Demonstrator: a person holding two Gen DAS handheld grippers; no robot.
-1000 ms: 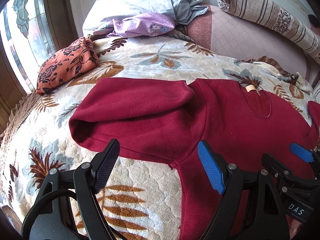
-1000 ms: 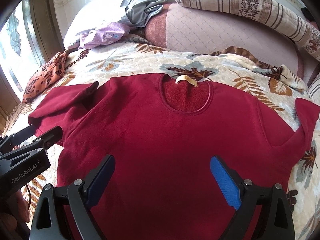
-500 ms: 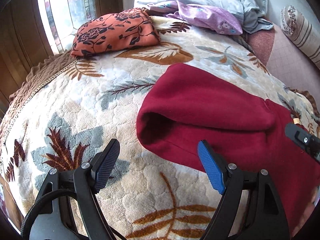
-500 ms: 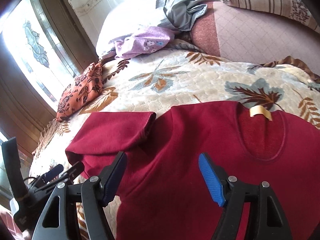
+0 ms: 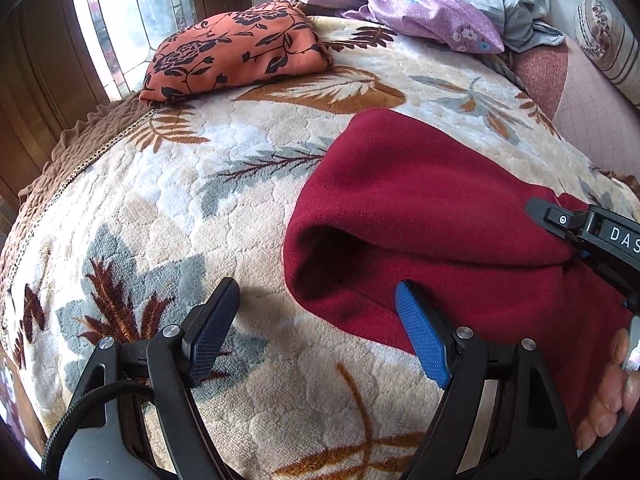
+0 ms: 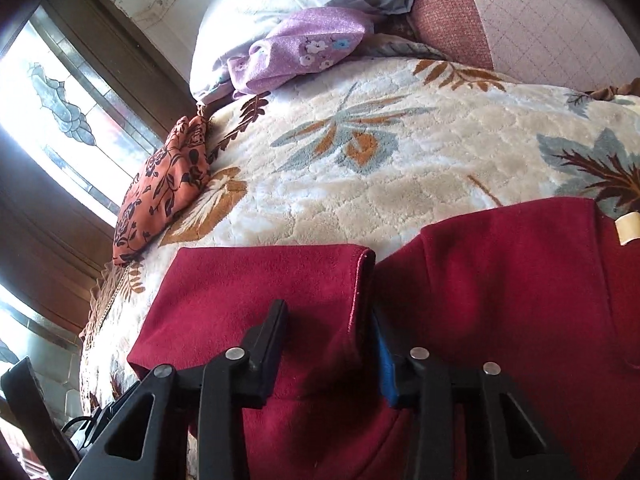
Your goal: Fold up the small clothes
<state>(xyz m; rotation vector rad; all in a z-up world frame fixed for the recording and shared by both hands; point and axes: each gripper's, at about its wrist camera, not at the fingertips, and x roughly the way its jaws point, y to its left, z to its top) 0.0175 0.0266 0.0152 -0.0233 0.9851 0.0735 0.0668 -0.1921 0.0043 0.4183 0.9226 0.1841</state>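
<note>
We are working on a dark red fleece sweater (image 5: 420,200) that is lying on the bed, filling the lower right of the left wrist view and the lower half of the right wrist view. Its sleeve (image 6: 256,292) is already doubled back over itself, the cuff edge (image 6: 360,280) lying beside the shoulder, probably so the garment narrows into a tidy rectangle.

Our left claw (image 5: 316,332) is hanging released just above the plush blanket (image 5: 180,208), one pad over the blanket and the blue pad (image 5: 420,340) at the rounded fold of the sleeve, seemingly lining up to take that fold. Our right claw (image 6: 332,340) is also spread, its fingers straddling the folded sleeve near the cuff; we cannot tell whether it is pressing the cloth or only hovering.

The sweater is looking thick, soft and matte, holding a puffy rolled edge rather than a crisp crease. The blanket is deep-piled, cream with brown and grey leaves. An orange floral cloth (image 5: 236,48) and a lilac garment (image 5: 432,16) are sitting toward the top of the frame, well apart from the sweater.
</note>
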